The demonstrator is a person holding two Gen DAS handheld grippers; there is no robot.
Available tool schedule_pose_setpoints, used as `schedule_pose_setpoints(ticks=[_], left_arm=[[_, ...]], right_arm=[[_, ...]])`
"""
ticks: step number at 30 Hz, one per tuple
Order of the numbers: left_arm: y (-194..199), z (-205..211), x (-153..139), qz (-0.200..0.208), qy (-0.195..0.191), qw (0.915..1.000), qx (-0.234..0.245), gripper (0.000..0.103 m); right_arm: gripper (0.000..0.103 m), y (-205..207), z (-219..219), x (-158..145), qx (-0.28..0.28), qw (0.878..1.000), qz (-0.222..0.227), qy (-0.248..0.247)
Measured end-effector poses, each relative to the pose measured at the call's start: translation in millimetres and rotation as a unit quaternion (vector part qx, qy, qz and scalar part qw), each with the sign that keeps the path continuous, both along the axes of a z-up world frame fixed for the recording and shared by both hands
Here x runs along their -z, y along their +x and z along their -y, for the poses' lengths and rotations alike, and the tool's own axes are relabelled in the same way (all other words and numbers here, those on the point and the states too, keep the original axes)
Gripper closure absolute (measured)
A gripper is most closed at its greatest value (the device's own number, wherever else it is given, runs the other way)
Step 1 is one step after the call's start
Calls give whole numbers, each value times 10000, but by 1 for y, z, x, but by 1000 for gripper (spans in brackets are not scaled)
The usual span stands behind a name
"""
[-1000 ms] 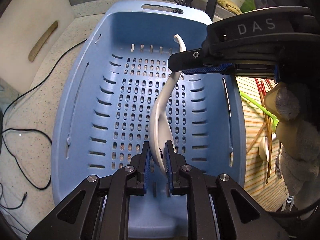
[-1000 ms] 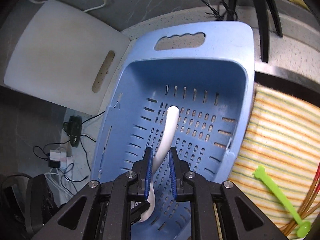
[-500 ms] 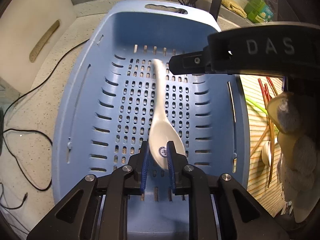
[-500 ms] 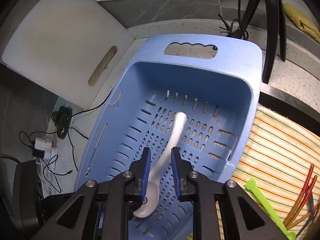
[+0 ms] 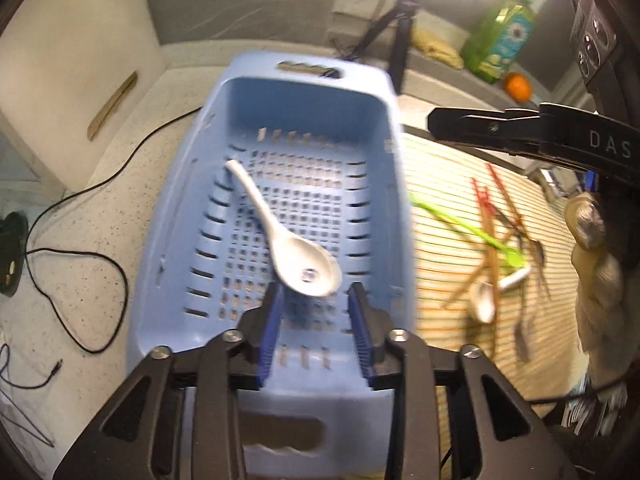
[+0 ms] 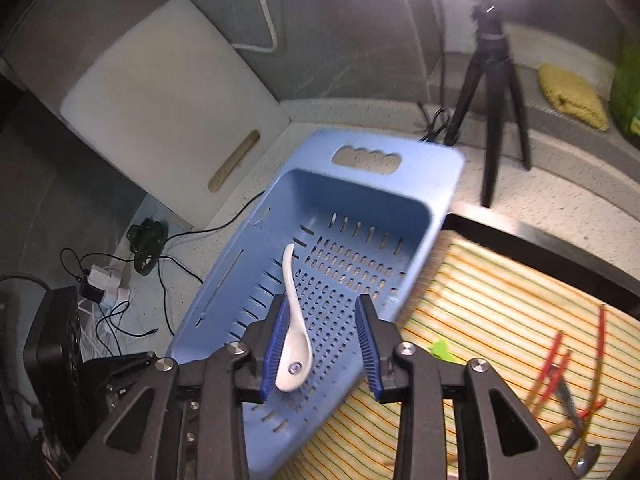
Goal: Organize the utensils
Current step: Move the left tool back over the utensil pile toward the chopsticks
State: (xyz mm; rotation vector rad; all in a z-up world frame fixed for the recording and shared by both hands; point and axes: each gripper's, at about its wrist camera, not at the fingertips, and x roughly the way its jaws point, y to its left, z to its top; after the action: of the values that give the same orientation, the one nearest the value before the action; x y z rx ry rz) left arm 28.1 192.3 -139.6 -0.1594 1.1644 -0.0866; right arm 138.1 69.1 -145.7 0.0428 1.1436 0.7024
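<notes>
Utensils (image 5: pixel 496 248) on my mat (image 5: pixel 440 200) are motion-smeared, can't sort them out. My right gripper's (image 5: pixel 448 130) cut off, jaws out of sight there.

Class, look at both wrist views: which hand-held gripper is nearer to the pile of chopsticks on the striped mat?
The right hand-held gripper, reaching out over the mat toward the chopsticks. The left hand-held gripper hangs over the blue basket.

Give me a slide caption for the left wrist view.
White spoon lies in the blue basket beyond the open left gripper.
</notes>
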Motion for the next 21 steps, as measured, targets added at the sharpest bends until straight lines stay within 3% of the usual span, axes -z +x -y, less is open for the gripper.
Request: schedule_pose_setpoints(ticks=[6, 10, 17, 21], left_arm=[[-21, 58, -11, 131, 61, 9995, 272, 29], [-29, 90, -5, 110, 29, 9996, 240, 29], [-42, 131, 9, -112, 200, 9994, 242, 29], [-50, 135, 20, -327, -412, 9986, -21, 30]], right_arm=[[60, -18, 87, -27, 389, 9978, 539, 74], [57, -32, 143, -30, 666, 9950, 723, -177], [57, -54, 204, -8, 781, 9928, 490, -768], [57, -66, 220, 0, 581, 9932, 478, -892]])
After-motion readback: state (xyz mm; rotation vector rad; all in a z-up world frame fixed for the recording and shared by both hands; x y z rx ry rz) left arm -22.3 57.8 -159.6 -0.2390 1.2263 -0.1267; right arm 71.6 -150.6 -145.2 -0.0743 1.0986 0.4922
